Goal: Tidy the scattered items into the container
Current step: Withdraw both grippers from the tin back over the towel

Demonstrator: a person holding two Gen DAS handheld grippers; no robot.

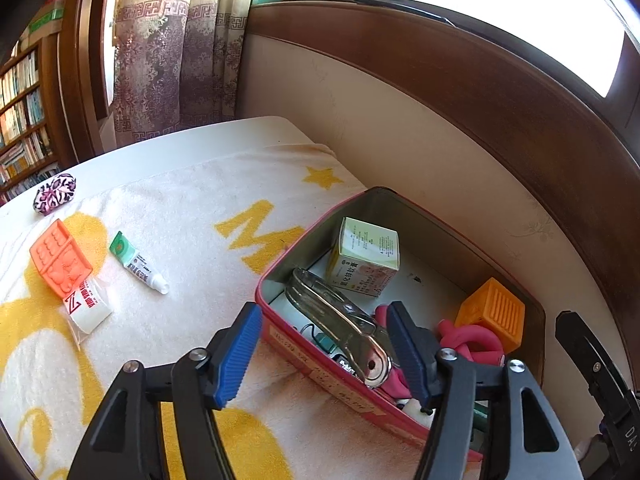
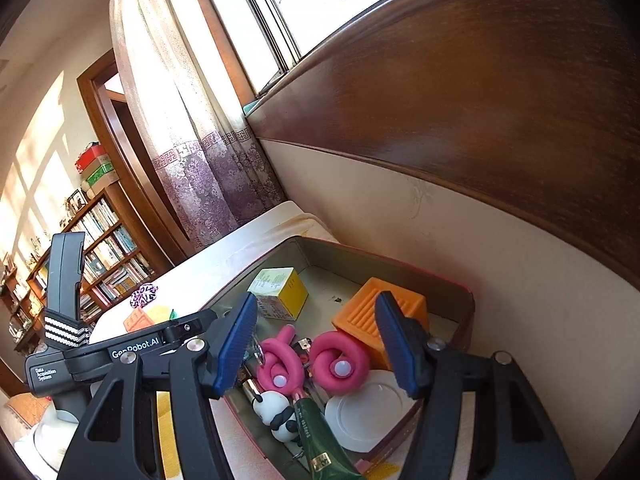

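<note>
A red tin stands on a white and yellow towel. My left gripper is open over its near wall. A shiny metal hand tool lies in the tin between the blue pads, which do not press it. Also in the tin are a green-white carton, an orange cube and pink foam twists. My right gripper hangs open above the pink twists, holding nothing. A panda figure, green tube and white dish lie beneath it.
On the towel to the left lie an orange studded piece, a small ointment tube, a white packet with red print and a pink-black patterned pouch. A padded wall with a wooden rail runs close behind the tin.
</note>
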